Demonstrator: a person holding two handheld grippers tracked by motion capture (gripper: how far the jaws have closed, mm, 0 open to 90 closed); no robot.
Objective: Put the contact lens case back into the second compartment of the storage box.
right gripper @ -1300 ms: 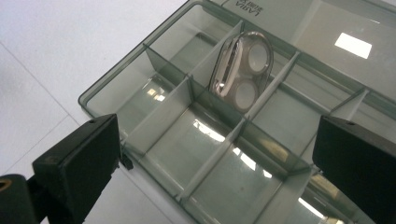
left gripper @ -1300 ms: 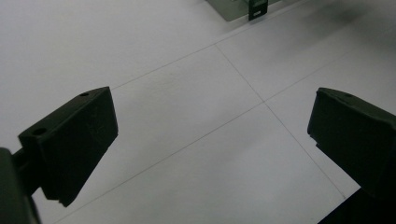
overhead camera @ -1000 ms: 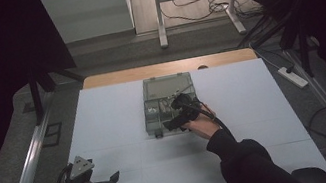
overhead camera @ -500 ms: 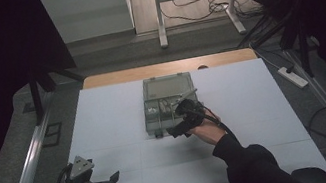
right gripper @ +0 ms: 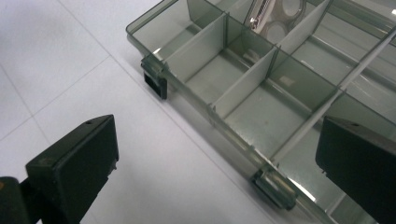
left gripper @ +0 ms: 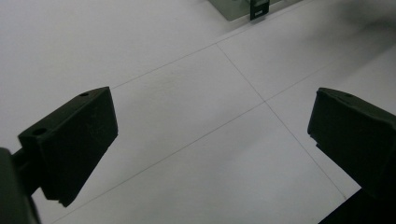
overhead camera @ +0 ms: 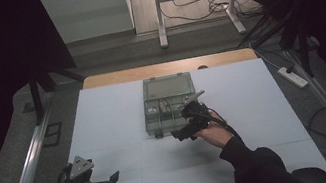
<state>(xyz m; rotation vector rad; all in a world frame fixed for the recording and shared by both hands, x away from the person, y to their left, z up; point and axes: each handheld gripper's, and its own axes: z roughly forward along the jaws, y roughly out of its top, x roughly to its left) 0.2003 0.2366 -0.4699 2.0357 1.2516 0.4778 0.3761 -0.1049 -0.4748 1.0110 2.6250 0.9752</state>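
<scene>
A white sheet with thin grid lines covers the table; bare wood shows along its far edge. Off the right edge, a white power strip lies on the grey floor, cables beyond

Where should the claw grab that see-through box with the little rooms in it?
Probably the compartment box is best taken by its near front wall, between the two latches. That wall is thin and upright, so one jaw can go inside a compartment and one outside. The right claw is open and already close on that side, so it should come from there, over the white table.
</scene>
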